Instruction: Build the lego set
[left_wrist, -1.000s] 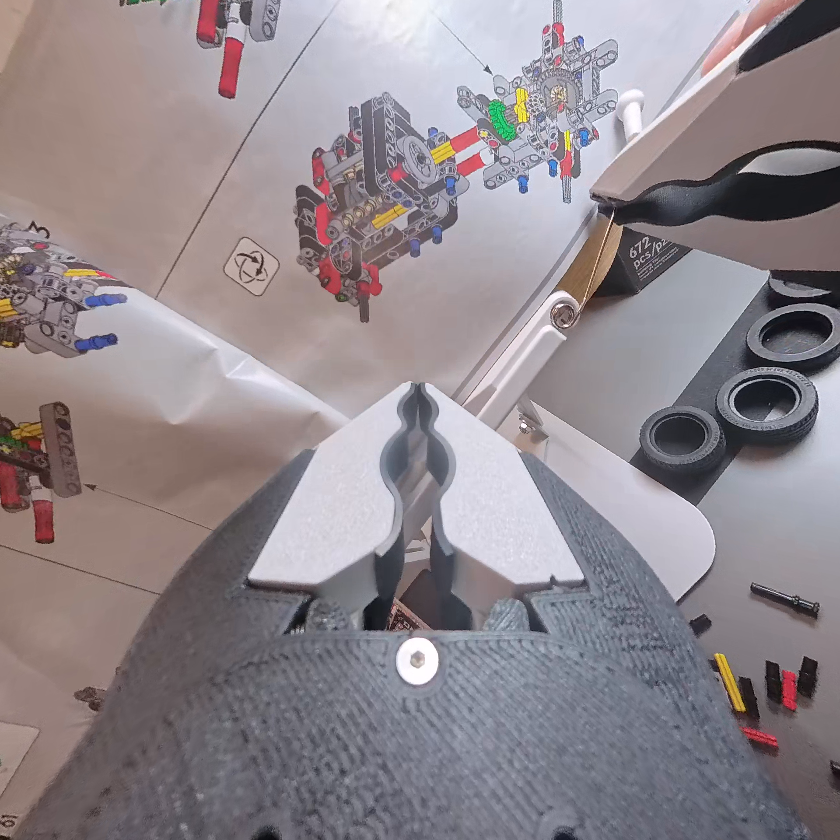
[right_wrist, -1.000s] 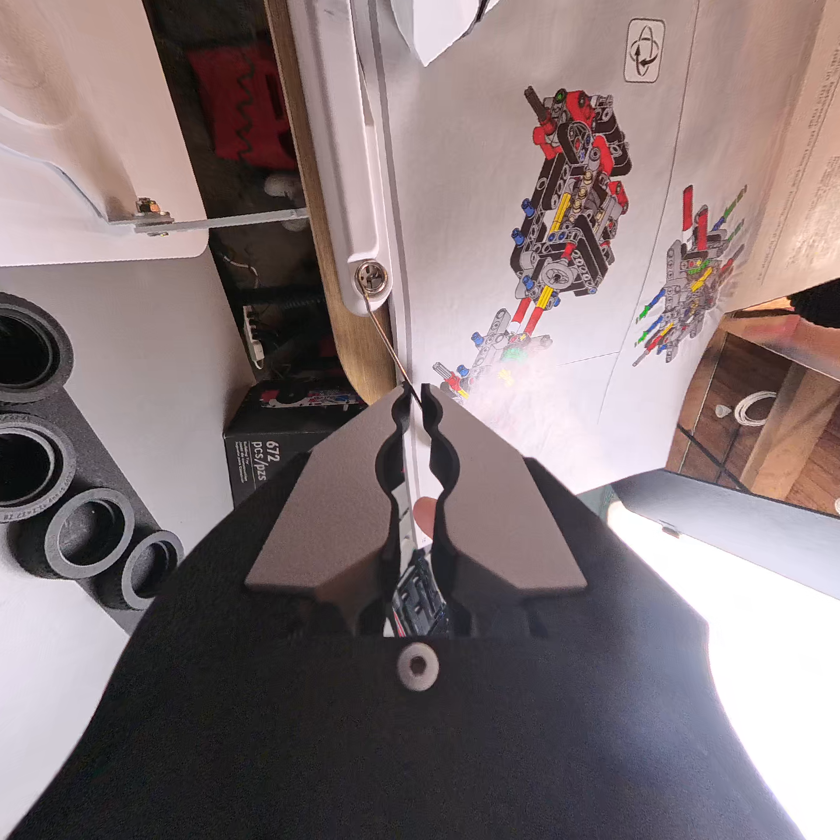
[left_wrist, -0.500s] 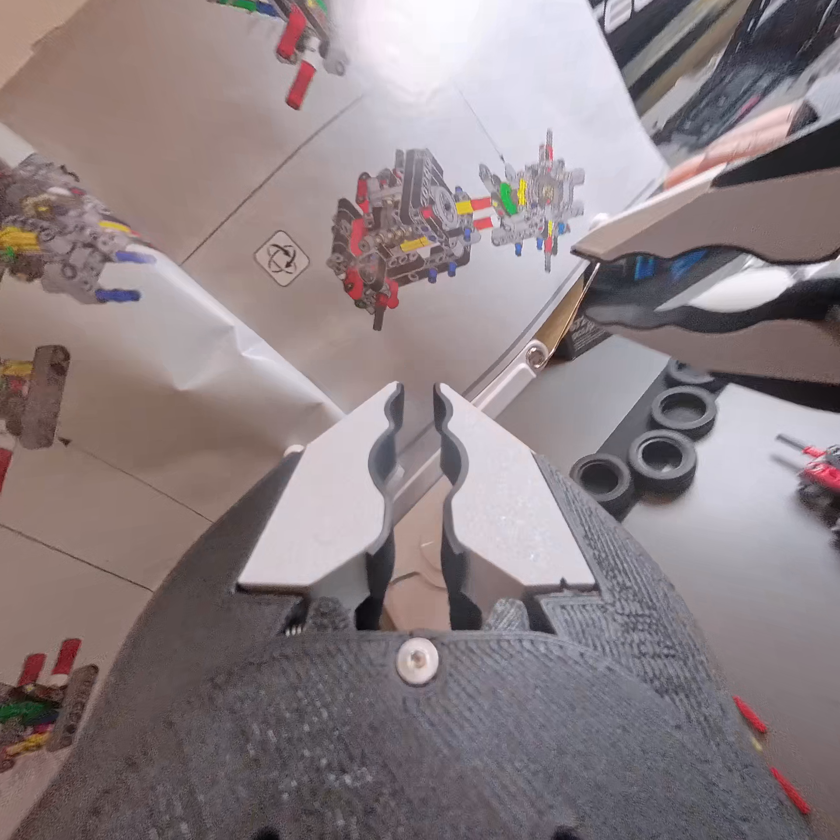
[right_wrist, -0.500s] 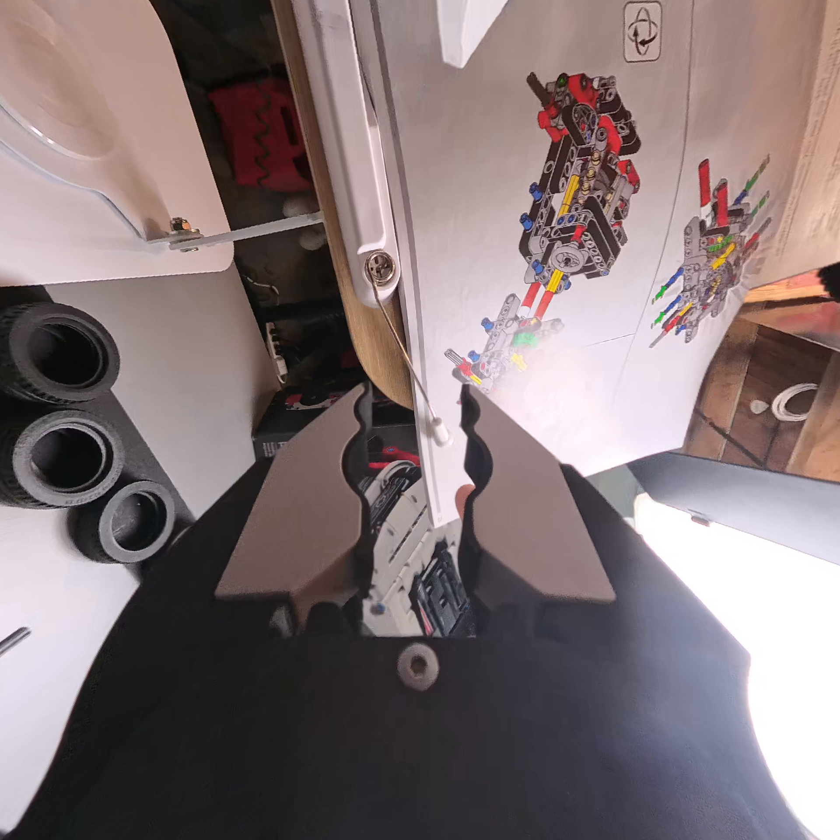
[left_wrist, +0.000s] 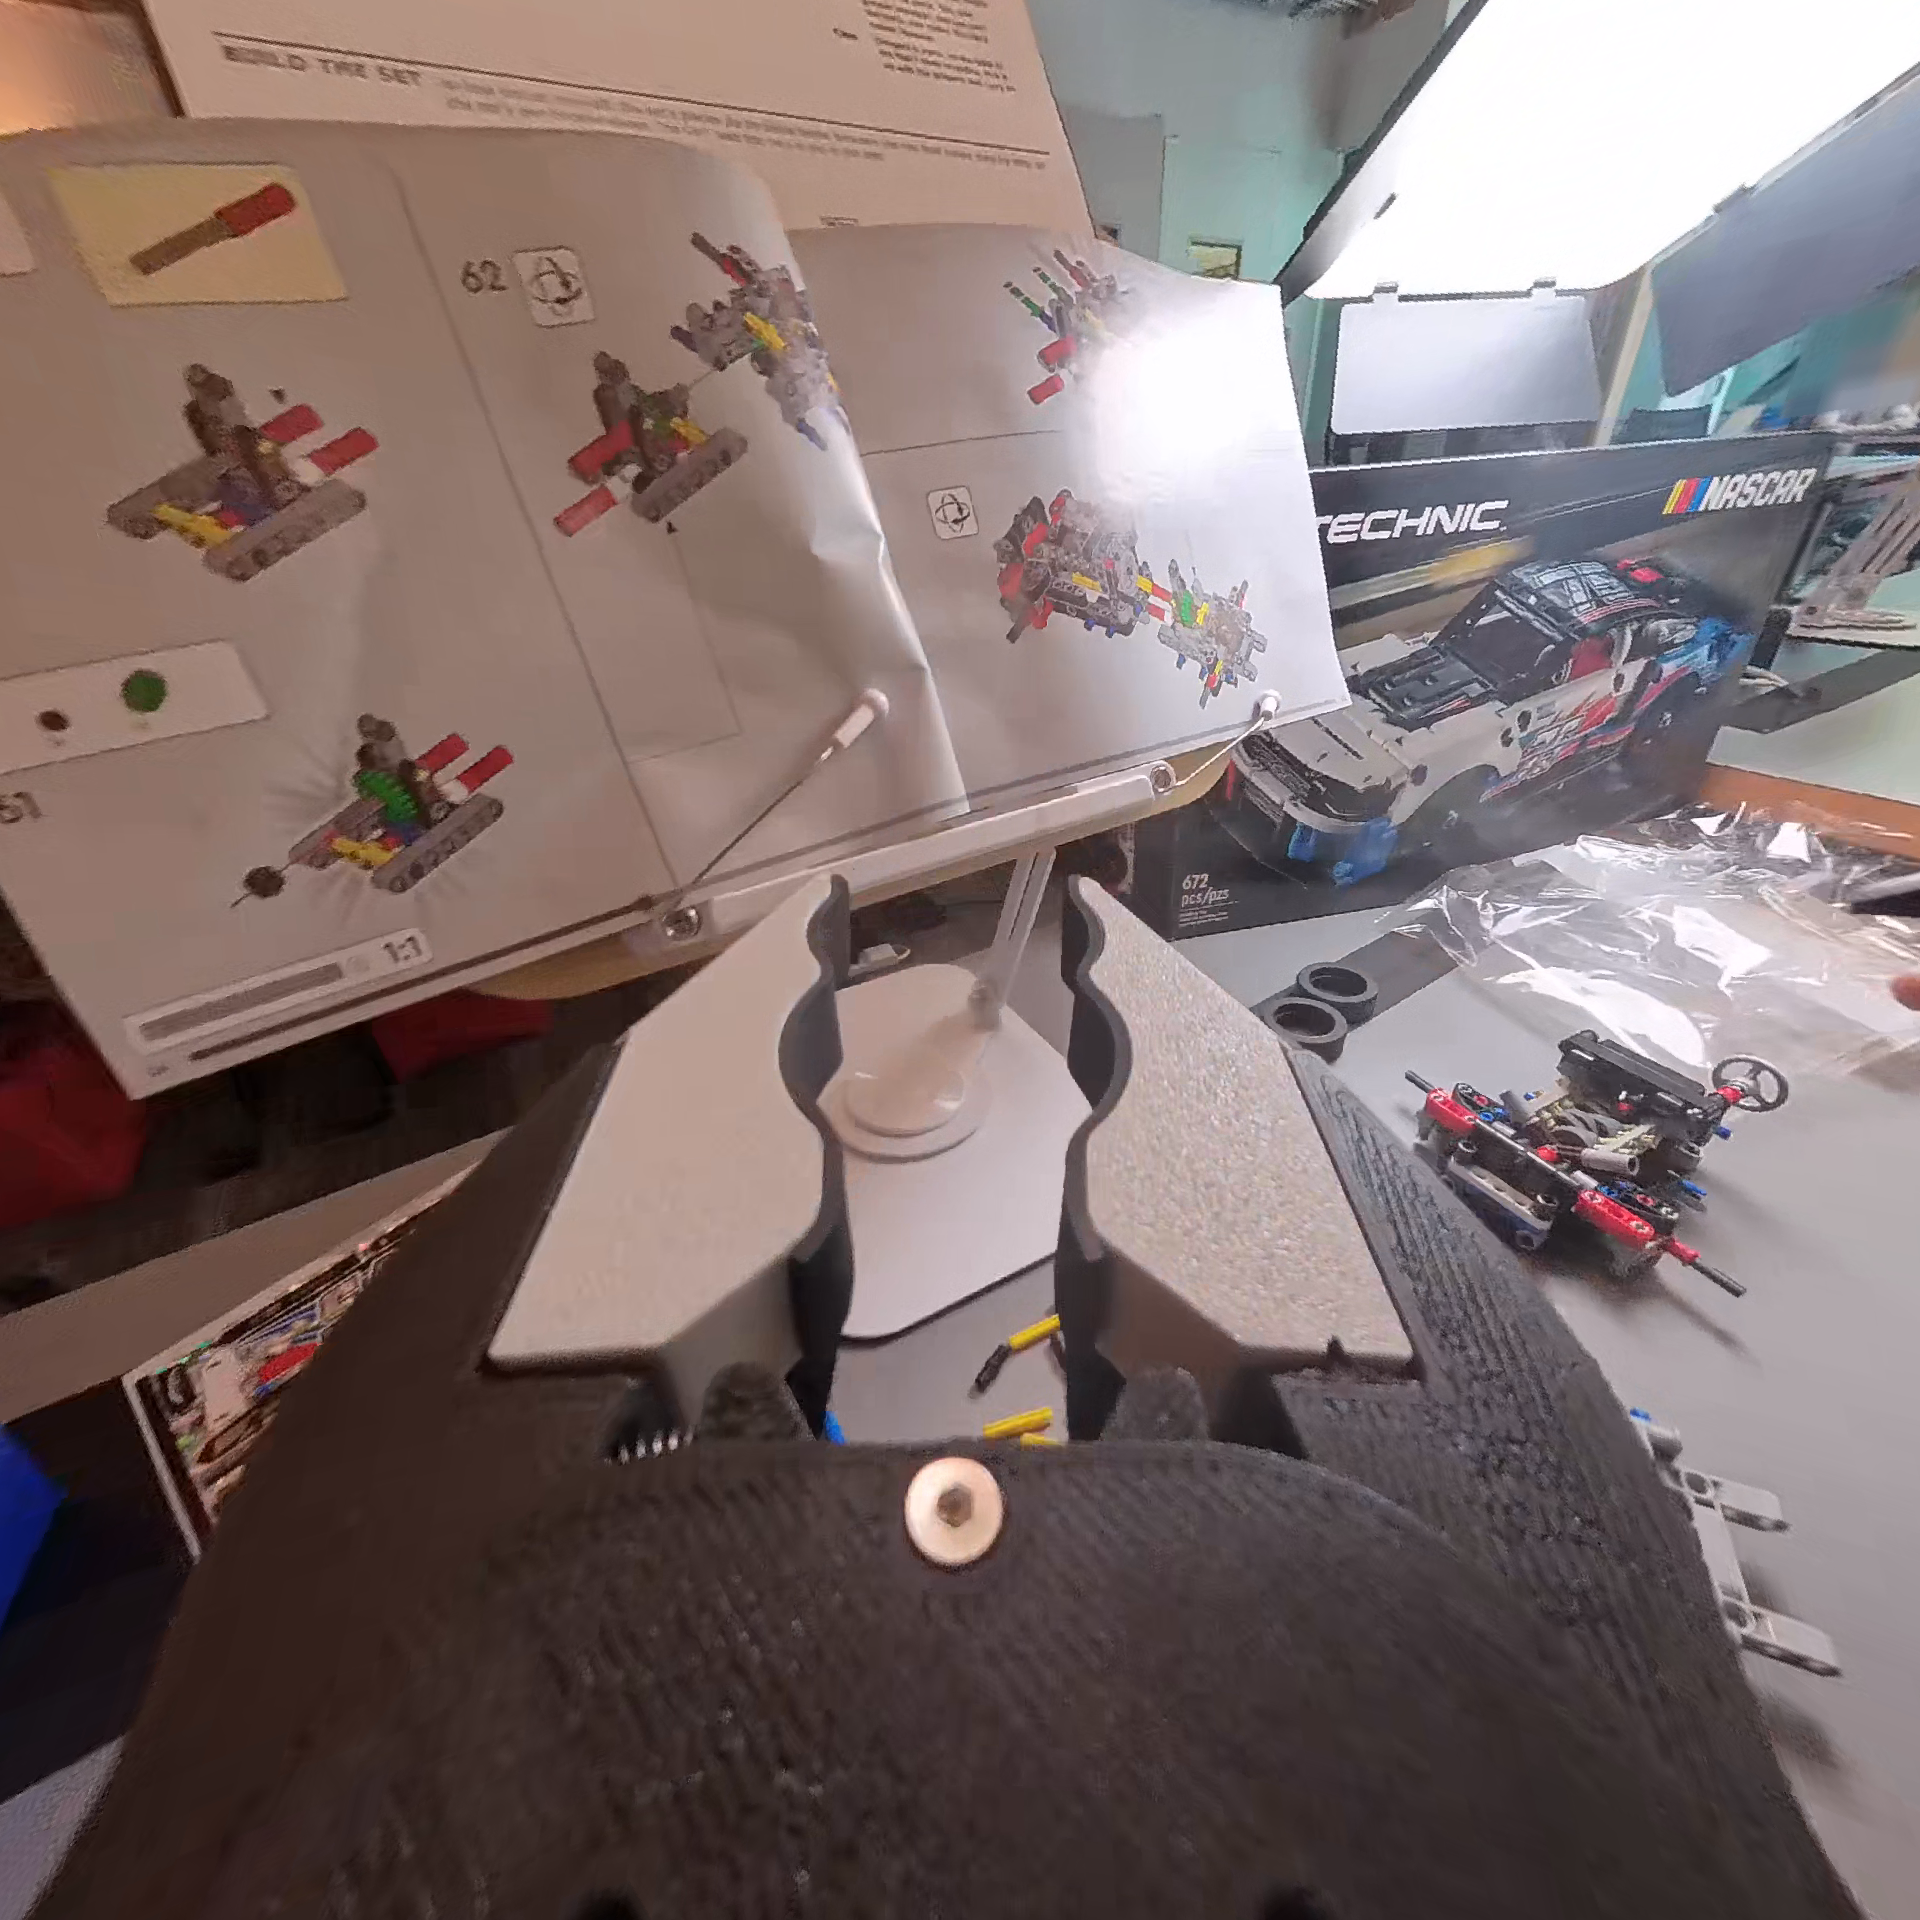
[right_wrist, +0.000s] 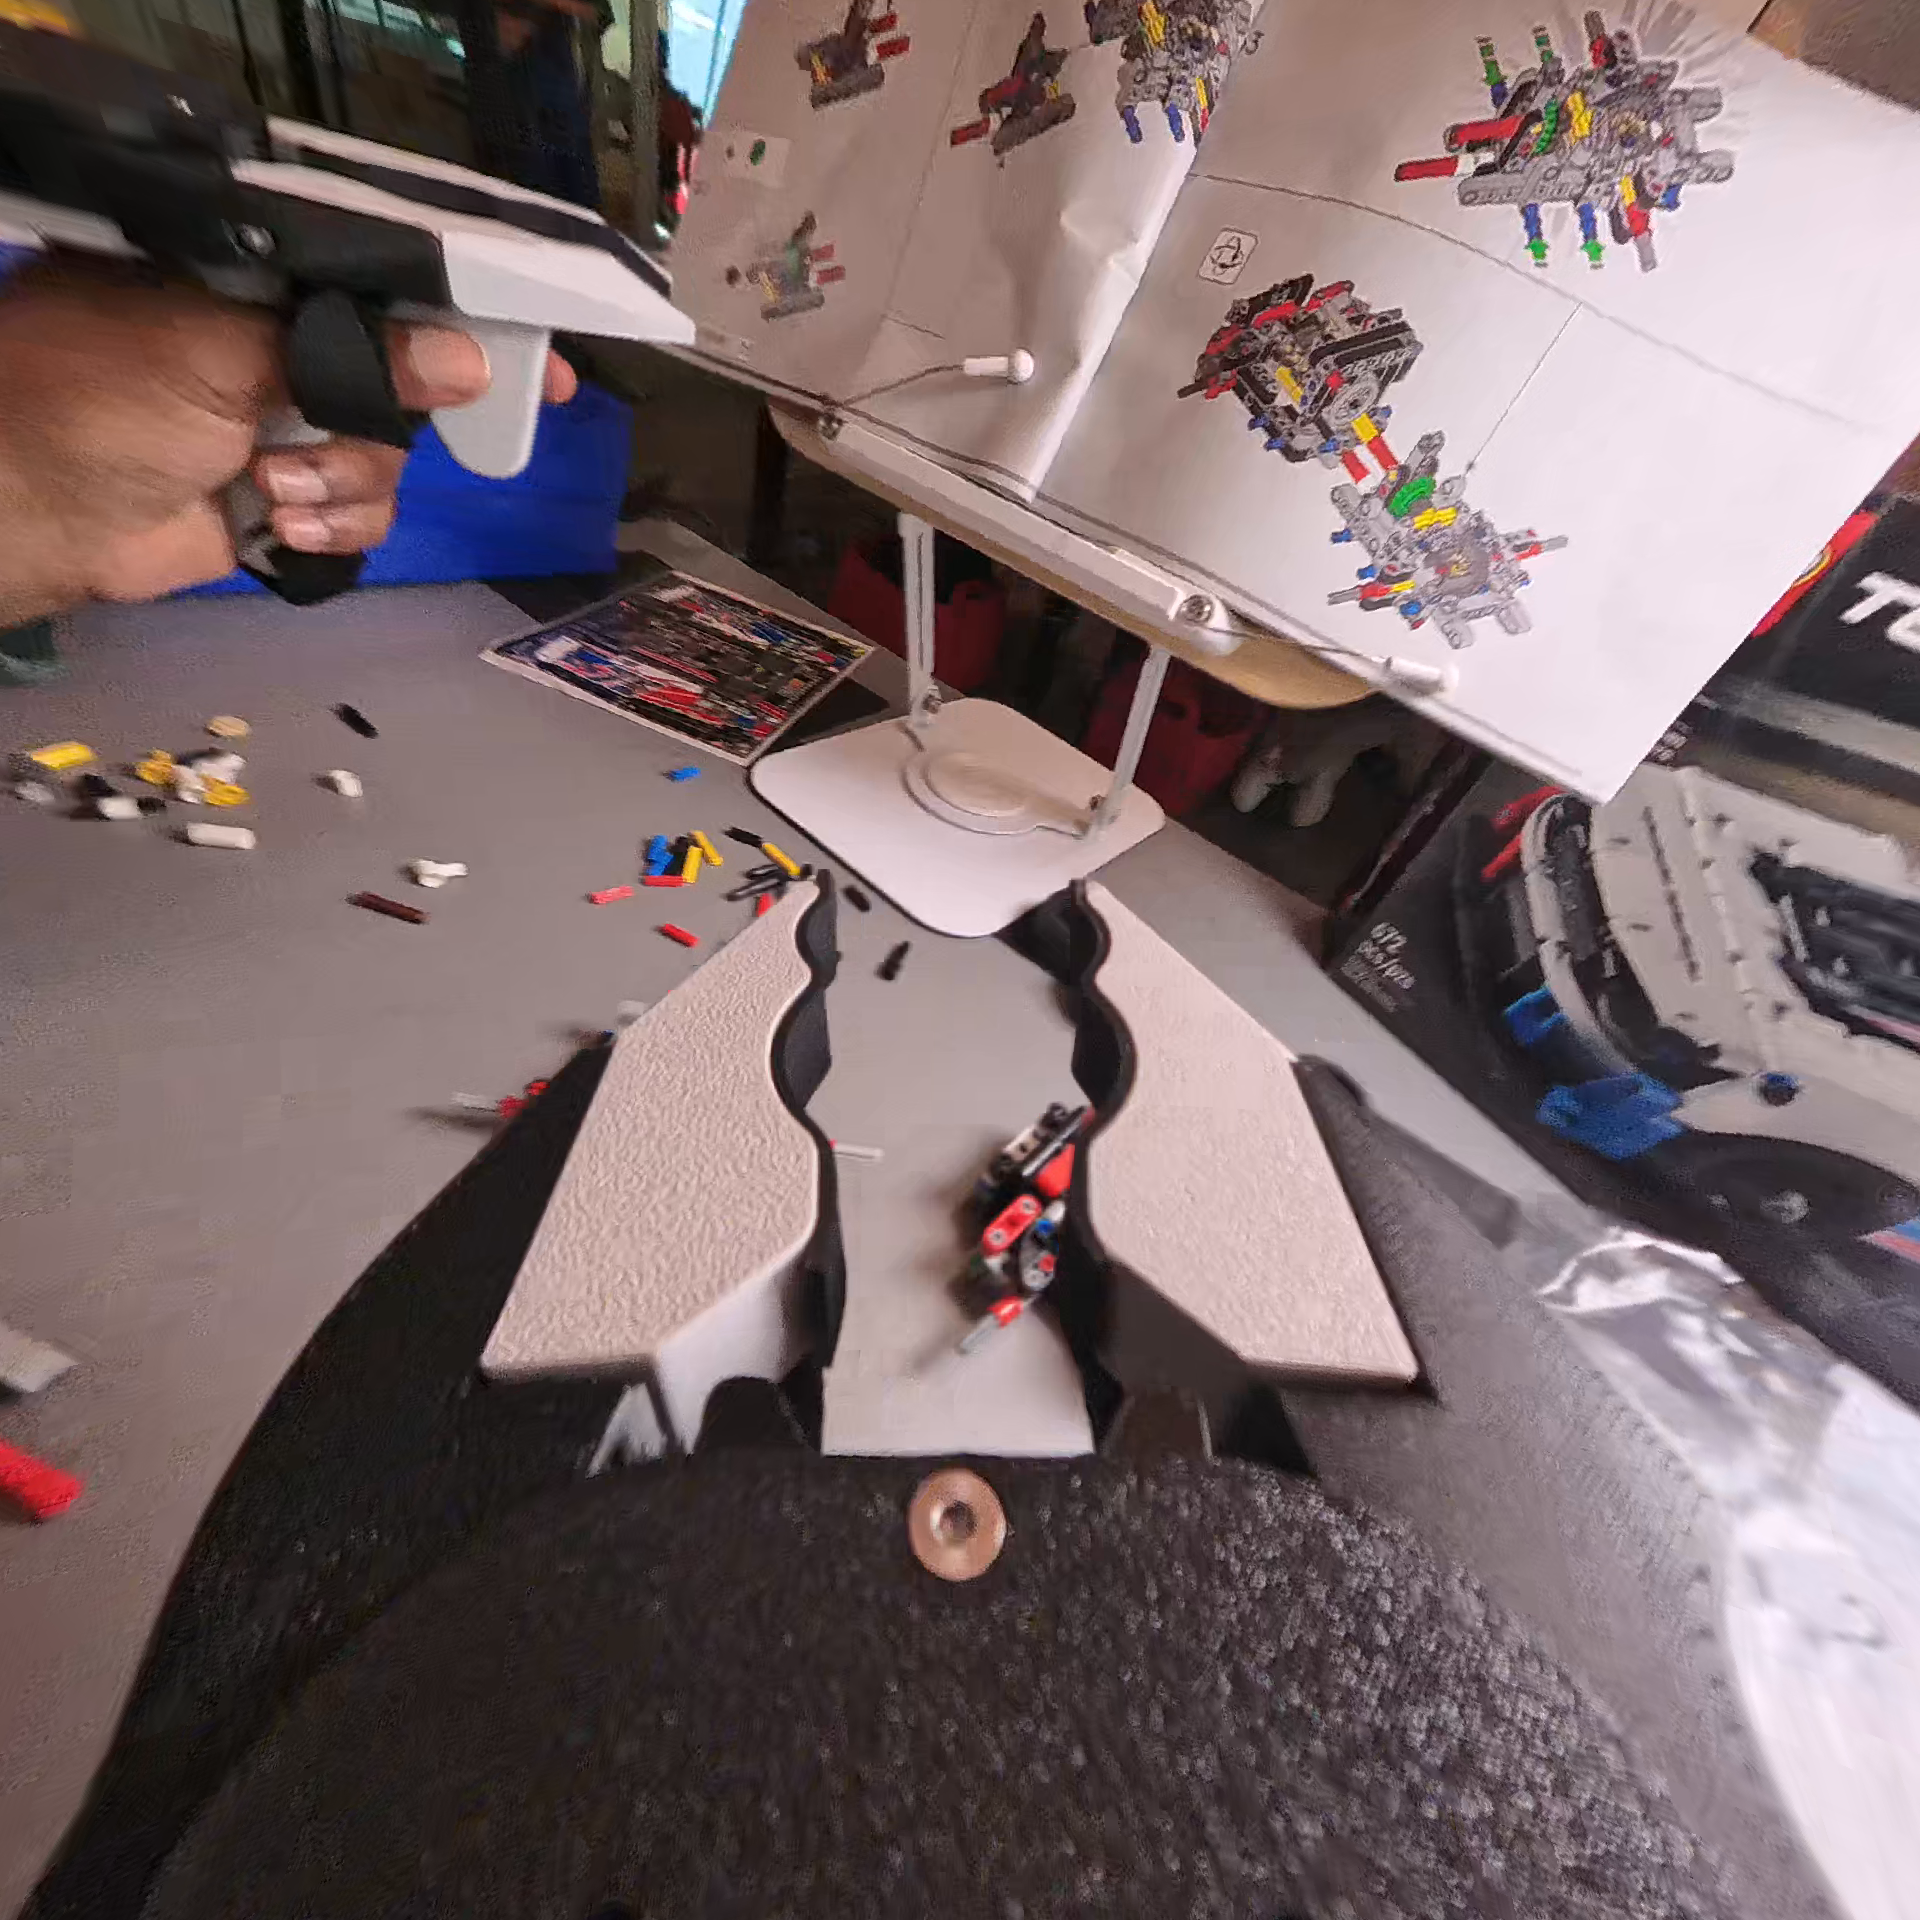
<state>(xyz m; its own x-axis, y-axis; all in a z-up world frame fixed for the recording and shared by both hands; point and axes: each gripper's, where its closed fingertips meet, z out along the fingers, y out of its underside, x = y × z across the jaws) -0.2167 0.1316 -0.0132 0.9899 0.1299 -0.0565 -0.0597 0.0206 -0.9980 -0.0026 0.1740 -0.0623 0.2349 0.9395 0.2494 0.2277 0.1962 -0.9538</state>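
My left gripper (left_wrist: 948, 914) stands with its pebbled grey fingers well apart and nothing between them; through the gap I see the smooth white base plate (left_wrist: 935, 1226) of the book stand on the grey table (left_wrist: 1766, 1403). The glossy instruction booklet (left_wrist: 520, 540) fills the upper left of that frame, pinned by two thin wire page holders with white tips. A second ago both sets of jaws were shut tight against that booklet's pages; now I have both pulled back and open.

My right gripper (right_wrist: 951, 899) is likewise wide open and holds nothing; a small red-and-black brick assembly (right_wrist: 1023, 1216) lies on the table below, between the fingers near the right one, and I cannot tell whether it touches the pad.

Only the right view shows the scattered small pins (right_wrist: 686, 862) at middle left, the flat sticker sheet (right_wrist: 686, 660), and a hand gripping the left tool at upper left. Only the left view shows the partly built chassis (left_wrist: 1590, 1153) at right, two rubber tyres (left_wrist: 1325, 1003), crinkled clear plastic (left_wrist: 1662, 935) and the whole of the printed box (left_wrist: 1558, 644).
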